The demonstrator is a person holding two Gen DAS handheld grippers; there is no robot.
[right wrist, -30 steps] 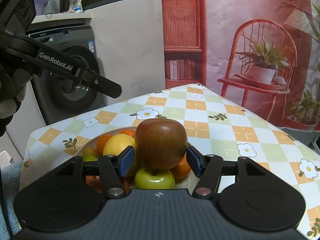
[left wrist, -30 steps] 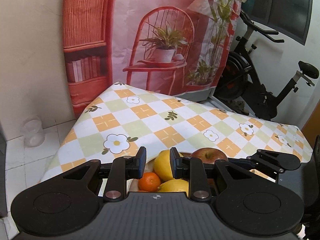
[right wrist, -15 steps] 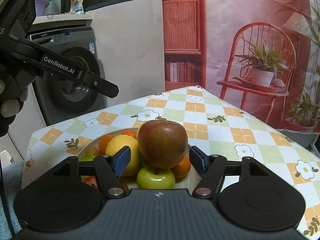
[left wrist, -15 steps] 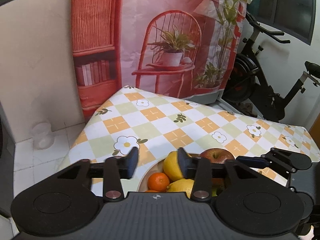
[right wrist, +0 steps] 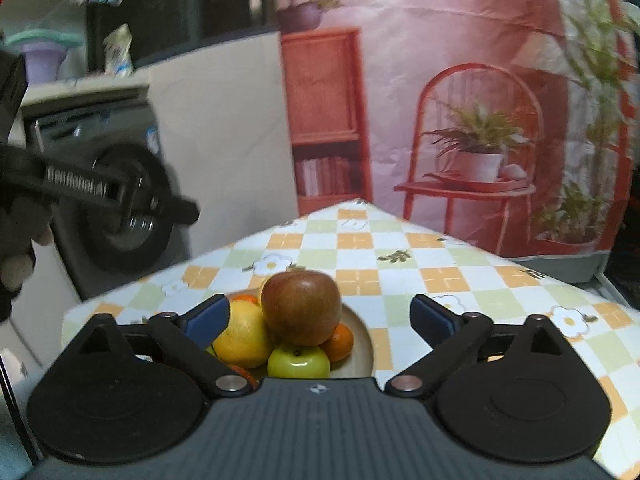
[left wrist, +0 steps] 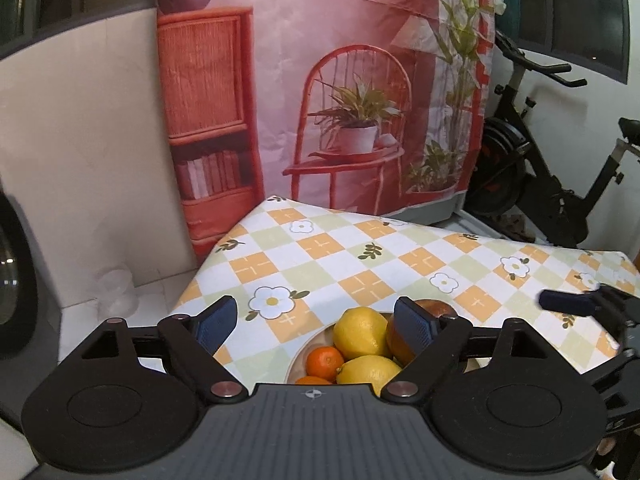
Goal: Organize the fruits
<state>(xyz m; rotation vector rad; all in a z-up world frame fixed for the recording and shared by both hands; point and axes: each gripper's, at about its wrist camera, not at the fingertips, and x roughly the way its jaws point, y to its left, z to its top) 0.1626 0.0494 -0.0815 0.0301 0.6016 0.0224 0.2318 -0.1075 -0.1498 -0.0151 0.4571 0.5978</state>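
Change since earlier frame: both claws have spread from near-closed and drawn back upward from the fruit pile.
Left claw point(left wrist: 316, 322): jaws opening, wide apart, nothing gripped; blue pads point(left wrist: 216, 322) clear of all fruit.
Right claw point(right wrist: 320, 318): jaws opening, at widest spread, nothing gripped; red apple point(right wrist: 301, 307) sits between the pads, touching neither.
Bowl point(right wrist: 362, 344): wooden, on the tabletop point(left wrist: 360, 256), just ahead of both claws.
Bowl contents: red apple on top of the pile; green apple point(right wrist: 298, 362) below it; lemon point(left wrist: 362, 332) beside a second lemon point(left wrist: 370, 370); small orange point(left wrist: 325, 361) at the left rim.
Tabletop cover: checked cloth, orange and green squares with flowers.
Far left: washing machine point(right wrist: 116, 200).
Background: printed backdrop point(left wrist: 340, 80), exercise bike point(left wrist: 532, 184) at right.
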